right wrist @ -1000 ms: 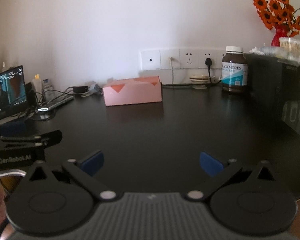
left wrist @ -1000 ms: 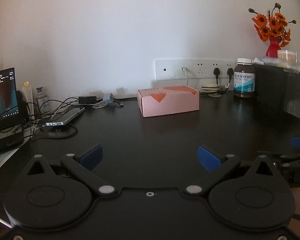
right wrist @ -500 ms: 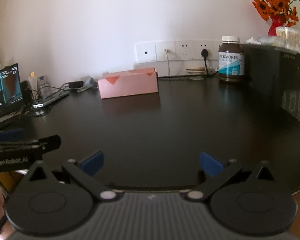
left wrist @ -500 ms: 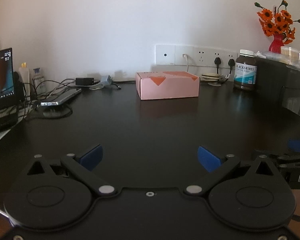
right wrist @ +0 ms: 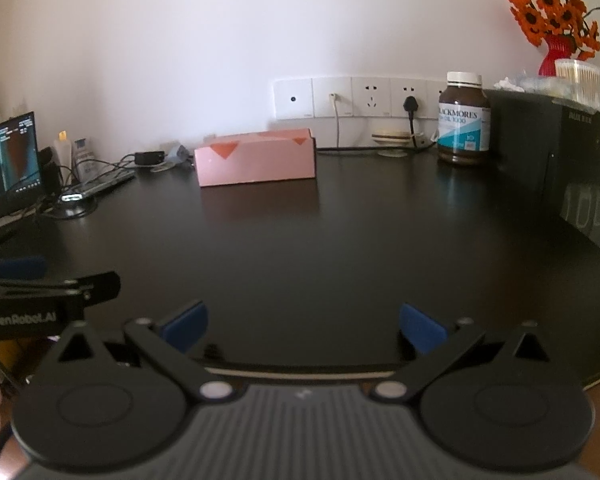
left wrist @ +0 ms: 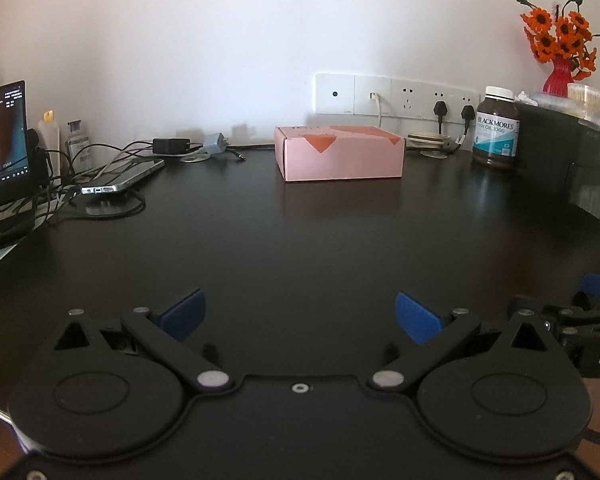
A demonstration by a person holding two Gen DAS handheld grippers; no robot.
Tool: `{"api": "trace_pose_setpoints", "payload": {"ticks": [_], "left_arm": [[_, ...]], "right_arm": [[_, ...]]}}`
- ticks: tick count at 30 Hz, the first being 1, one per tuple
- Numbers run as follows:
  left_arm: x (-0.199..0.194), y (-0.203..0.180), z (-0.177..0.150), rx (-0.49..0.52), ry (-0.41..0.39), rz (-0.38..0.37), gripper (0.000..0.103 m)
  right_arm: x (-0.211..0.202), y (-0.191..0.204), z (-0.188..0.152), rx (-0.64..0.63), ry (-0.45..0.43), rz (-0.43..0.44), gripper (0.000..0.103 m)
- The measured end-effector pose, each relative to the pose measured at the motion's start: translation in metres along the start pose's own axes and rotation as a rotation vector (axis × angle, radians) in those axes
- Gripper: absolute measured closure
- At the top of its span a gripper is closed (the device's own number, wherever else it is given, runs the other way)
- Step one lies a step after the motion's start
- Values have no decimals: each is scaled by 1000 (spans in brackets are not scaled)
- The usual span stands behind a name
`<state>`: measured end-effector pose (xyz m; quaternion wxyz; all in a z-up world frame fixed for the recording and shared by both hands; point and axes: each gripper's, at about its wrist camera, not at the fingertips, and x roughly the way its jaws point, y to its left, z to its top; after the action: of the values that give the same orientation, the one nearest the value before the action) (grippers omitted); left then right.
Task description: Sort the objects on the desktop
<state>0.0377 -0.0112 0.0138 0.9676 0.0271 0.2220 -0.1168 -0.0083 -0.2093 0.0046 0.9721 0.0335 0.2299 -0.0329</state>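
A pink cardboard box (left wrist: 340, 155) (right wrist: 256, 157) with orange triangles lies at the back of the black desk (left wrist: 300, 240) (right wrist: 320, 248), near the wall. To its right stands a brown supplement bottle (left wrist: 496, 133) (right wrist: 464, 120) with a white cap. My left gripper (left wrist: 300, 314) hovers over the desk's near part, open, blue pads wide apart and holding nothing. My right gripper (right wrist: 304, 326) is open too, near the front edge, nothing between its pads. Each gripper shows at the edge of the other's view.
A phone (left wrist: 120, 178) on a stand, chargers and tangled cables sit at the back left, beside a lit screen (left wrist: 2, 136). A black cabinet (right wrist: 560, 160) rises on the right, topped by a red vase of orange flowers (right wrist: 556, 20) and a cotton-swab jar. Wall sockets (left wrist: 396, 96) hold plugs.
Both grippers stay open. The two views have drifted slightly, so the box and bottle sit a little differently in frame; nothing on the desk has been moved.
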Motion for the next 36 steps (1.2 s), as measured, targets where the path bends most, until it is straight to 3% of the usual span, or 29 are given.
{"api": "trace_pose_setpoints", "payload": {"ticks": [10, 36], "left_arm": [[5, 0, -6, -2, 22, -6, 0], [4, -2, -11, 12, -7, -8, 0]], "right_arm": [[4, 4, -2, -35, -7, -15, 1], [14, 8, 1, -67, -17, -6, 1]]}}
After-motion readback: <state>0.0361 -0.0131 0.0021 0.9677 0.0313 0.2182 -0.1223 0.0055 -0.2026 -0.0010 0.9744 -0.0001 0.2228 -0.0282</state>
